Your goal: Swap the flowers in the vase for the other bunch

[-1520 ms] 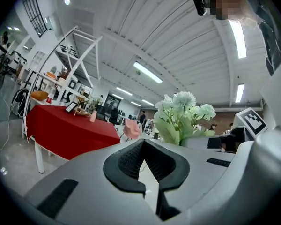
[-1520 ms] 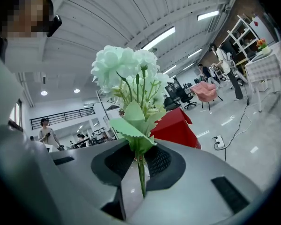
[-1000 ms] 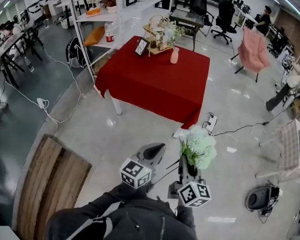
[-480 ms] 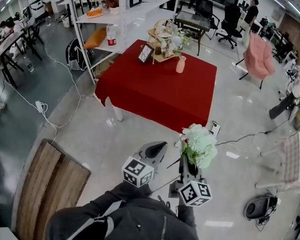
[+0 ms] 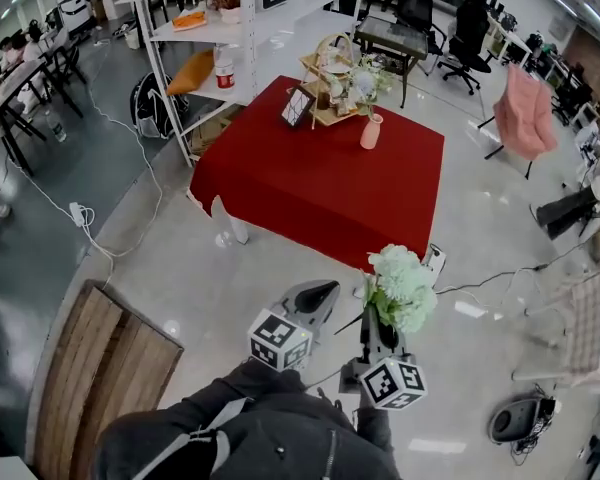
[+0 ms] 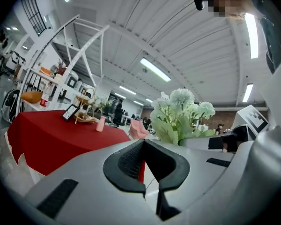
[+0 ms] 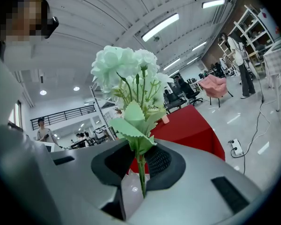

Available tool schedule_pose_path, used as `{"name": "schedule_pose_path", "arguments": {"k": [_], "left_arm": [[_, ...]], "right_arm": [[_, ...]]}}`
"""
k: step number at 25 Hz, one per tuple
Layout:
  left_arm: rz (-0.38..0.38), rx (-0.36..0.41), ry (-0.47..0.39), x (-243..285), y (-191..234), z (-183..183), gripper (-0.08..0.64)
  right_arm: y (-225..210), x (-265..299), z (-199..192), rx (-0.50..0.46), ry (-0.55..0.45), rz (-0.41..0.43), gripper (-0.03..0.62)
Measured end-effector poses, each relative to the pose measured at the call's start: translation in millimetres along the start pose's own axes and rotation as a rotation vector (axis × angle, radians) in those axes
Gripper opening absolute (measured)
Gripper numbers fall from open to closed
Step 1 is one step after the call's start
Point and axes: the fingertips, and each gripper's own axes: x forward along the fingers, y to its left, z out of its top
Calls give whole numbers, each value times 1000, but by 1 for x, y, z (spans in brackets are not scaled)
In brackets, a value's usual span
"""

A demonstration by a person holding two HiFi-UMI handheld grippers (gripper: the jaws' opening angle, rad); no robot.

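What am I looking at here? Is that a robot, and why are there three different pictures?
There is no robot here. A person holds a two-jaw hand tool, called a gripper, in each hand. The wide picture comes from a camera on the person's head, looking steeply down. The other two come from cameras that ride on each gripper and look along its jaws.

The left gripper is shut with nothing between its jaws. The right gripper is shut on the stems of a bunch of pale flowers.

Ahead stands a table with a red cloth. On it are a small pink vase, apparently holding flowers, a framed picture and a wooden tiered stand. The cubes with black-and-white squares are parts of the grippers.
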Motion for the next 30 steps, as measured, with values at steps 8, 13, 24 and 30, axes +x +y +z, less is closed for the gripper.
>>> {"name": "schedule_pose_path", "arguments": {"k": [8,13,24,30], "left_arm": [[6,1,1,8,22,5,9],[-1,-8,20,10,30,2,9],[28,-36,33,-1,35,-2,9],[42,-51,28,-1,39,-4,9]], "right_arm": [[7,29,0,-1,12,28,58],[9,41,-3,6,19,38,58],[4,36,9,16,10,15,58],[3,41,12,15,12,20,58]]}}
